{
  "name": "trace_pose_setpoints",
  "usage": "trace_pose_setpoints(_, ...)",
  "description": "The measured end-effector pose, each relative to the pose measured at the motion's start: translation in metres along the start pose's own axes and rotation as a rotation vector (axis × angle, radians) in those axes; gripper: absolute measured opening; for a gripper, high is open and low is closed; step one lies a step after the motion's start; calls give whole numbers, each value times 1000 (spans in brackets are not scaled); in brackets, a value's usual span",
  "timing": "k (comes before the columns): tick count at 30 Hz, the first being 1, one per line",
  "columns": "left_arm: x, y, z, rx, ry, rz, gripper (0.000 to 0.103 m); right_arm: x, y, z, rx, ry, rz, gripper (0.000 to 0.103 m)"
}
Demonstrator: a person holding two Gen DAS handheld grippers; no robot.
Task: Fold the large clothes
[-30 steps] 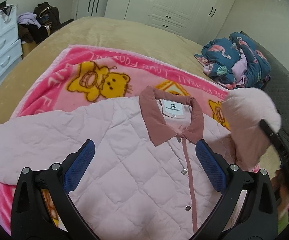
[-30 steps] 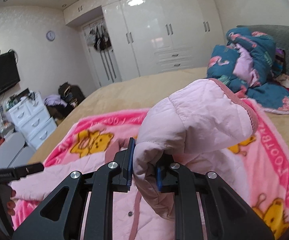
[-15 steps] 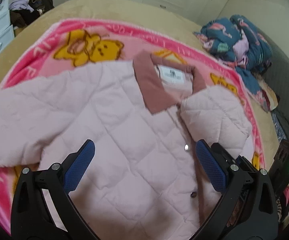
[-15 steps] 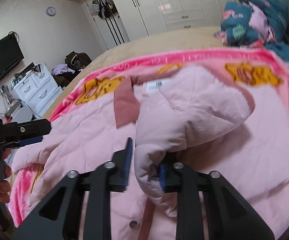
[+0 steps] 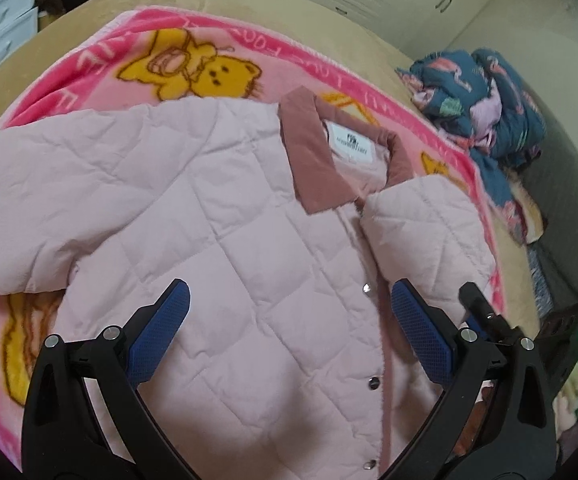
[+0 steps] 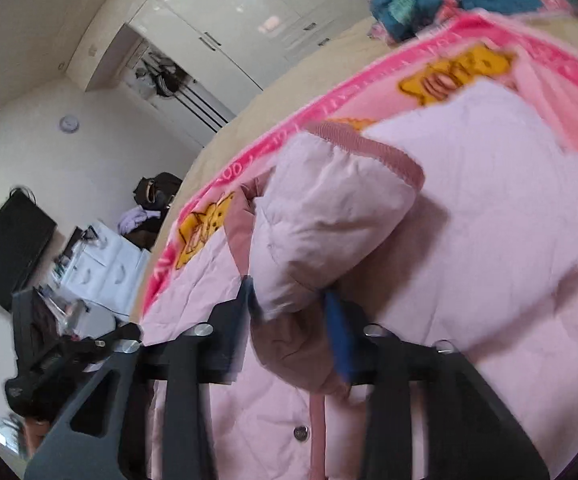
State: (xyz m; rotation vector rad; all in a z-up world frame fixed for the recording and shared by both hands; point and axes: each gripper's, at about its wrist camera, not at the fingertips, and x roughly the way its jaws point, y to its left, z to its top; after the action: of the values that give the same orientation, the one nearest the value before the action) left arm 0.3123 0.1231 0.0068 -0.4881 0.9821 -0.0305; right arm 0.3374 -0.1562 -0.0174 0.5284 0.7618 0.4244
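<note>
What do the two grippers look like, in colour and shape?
The left gripper has black, angular plastic arms with silver screws and flat blue textured pads. The right gripper has the same black frame, silver screws and blue pads, blurred here. No cables or markings show.

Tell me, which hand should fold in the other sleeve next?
Probably the left. The left gripper is open above the jacket, nearer the spread sleeve. The right gripper is shut on the folded sleeve.

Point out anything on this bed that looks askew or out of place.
The pink quilted jacket lies uneven: one sleeve is folded over its front, gripped by the right hand-held gripper, while the other sleeve sprawls out across the cartoon blanket. Nothing looks damaged or spilled.
</note>
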Motion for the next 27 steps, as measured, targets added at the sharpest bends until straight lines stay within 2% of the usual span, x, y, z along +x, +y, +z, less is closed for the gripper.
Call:
trace_pose_setpoints(4, -15, 7, 8, -37, -21, -56, 95, -3, 37, -10, -206, -24, 7, 28)
trace_pose_setpoints(10, -31, 16, 15, -94, -64, -121, 95, 17, 68, -38, -375, 73, 16, 27)
trace_pose_setpoints(13, -30, 18, 15, -106, -58, -145, 95, 27, 80, -55, -452, 130, 11, 27)
trace_pose_setpoints(18, -19, 20, 10, -122, -11, -185, 95, 46, 84, -74, -476, 220, 6, 28)
trace_pose_setpoints(22, -1, 25, 3, -135, 35, -182, 95, 49, 86, -85, -482, 243, -4, 31)
trace_pose_setpoints(24, 10, 28, -2, -154, 68, -215, 95, 48, 84, -86, -459, 270, 22, 45)
trace_pose_setpoints(27, 25, 29, -8, -161, 107, -225, 95, 39, 78, -85, -414, 278, 58, 54)
